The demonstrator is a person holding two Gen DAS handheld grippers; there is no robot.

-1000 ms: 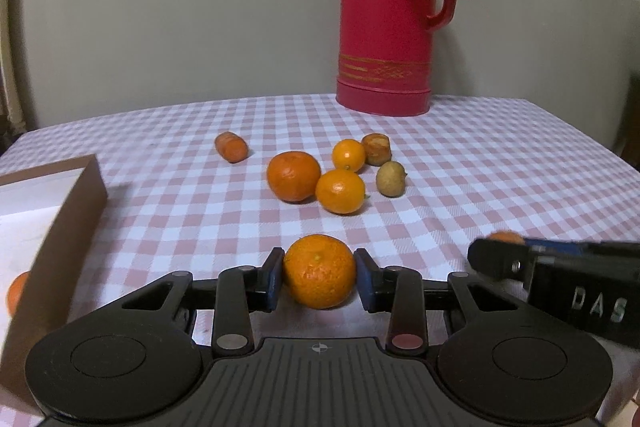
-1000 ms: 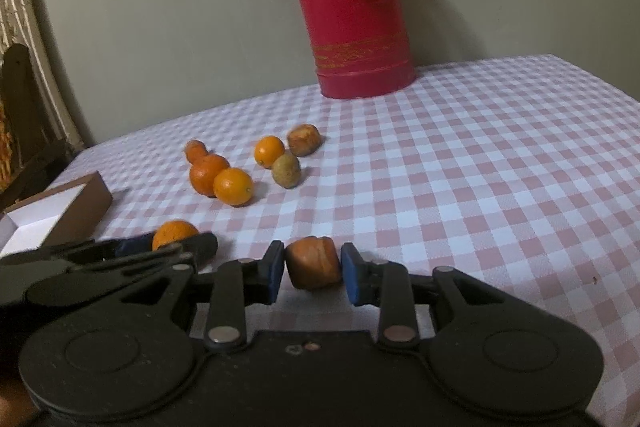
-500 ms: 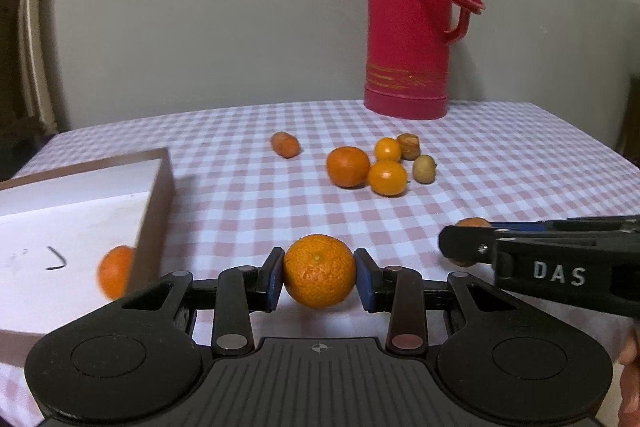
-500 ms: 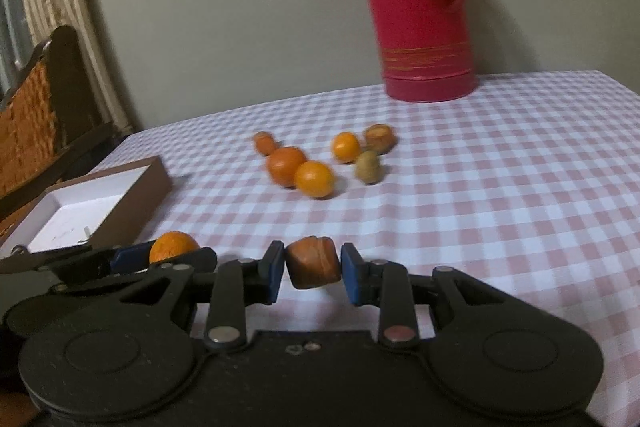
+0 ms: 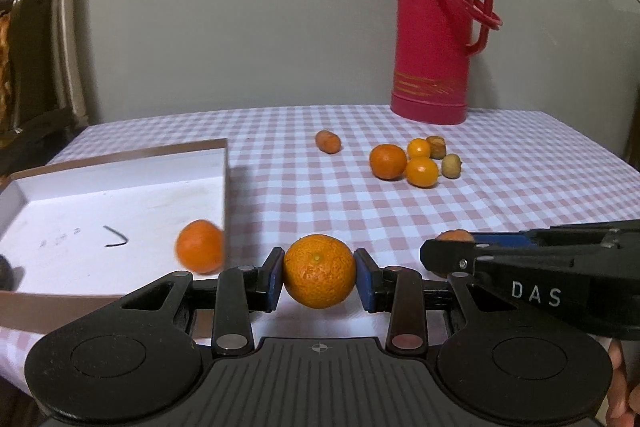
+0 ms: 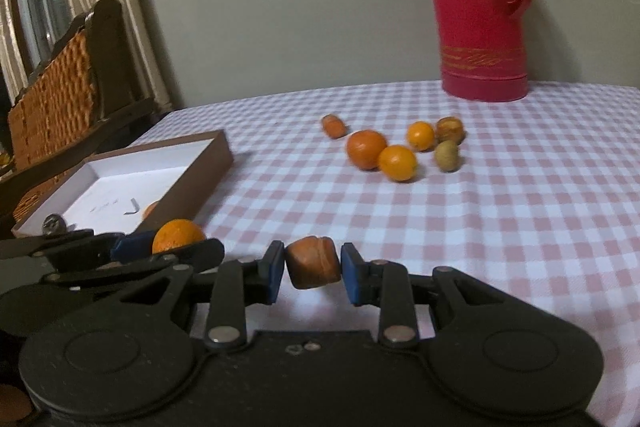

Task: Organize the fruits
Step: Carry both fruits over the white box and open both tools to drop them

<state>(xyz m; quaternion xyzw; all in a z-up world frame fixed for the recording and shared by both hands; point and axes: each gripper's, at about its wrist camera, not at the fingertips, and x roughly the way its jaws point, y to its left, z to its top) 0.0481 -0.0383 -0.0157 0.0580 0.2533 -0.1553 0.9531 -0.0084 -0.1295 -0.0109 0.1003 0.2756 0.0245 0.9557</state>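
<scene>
Honestly, barely started. One orange (image 5: 199, 251) already inside the box (image 5: 120, 157), near its right wall. Left gripper (image 5: 319, 271) jaws clamped on a mandarin (image 5: 319, 271), just right of the box; right gripper (image 6: 308, 267) jaws clamped on a brownish chunk (image 6: 313, 261), further right. Six more pieces (image 5: 416, 163) loose on the checkered surface (image 5: 520, 195), well right of the box, waiting.

Five round orange fruits (image 5: 319, 271) in view — two brownish-orange chunks (image 6: 313, 262), one greenish-brown fruit (image 5: 451, 165), one stubby carrot-like piece (image 5: 327, 141) perhaps — one box (image 5: 120, 163), one red thermos (image 5: 434, 27).
</scene>
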